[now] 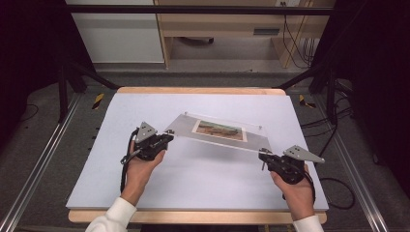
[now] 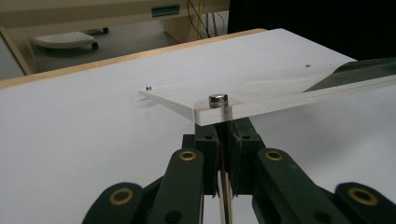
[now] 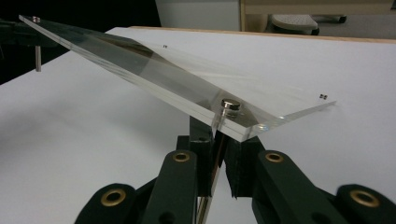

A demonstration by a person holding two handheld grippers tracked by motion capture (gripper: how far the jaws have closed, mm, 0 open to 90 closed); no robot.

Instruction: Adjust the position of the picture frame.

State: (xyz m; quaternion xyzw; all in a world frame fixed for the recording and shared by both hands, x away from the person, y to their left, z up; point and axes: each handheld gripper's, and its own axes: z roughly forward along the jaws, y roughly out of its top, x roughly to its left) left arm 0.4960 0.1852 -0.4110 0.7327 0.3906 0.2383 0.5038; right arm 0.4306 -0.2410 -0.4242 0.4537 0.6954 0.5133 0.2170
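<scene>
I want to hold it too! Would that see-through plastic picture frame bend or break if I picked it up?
Probably stiff: the clear acrylic picture frame stays flat between the left claw and right claw. Its smooth faces look slippery. It may crack if dropped.

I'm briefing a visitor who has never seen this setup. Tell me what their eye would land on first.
First, the clear acrylic frame with a landscape picture inside, held up above the middle of the white table. The left claw grips a metal post under its near-left corner, and the right claw grips a post under its near-right corner. In the left gripper view a shiny metal cap sits on the frame's corner, right above the jaws.
</scene>
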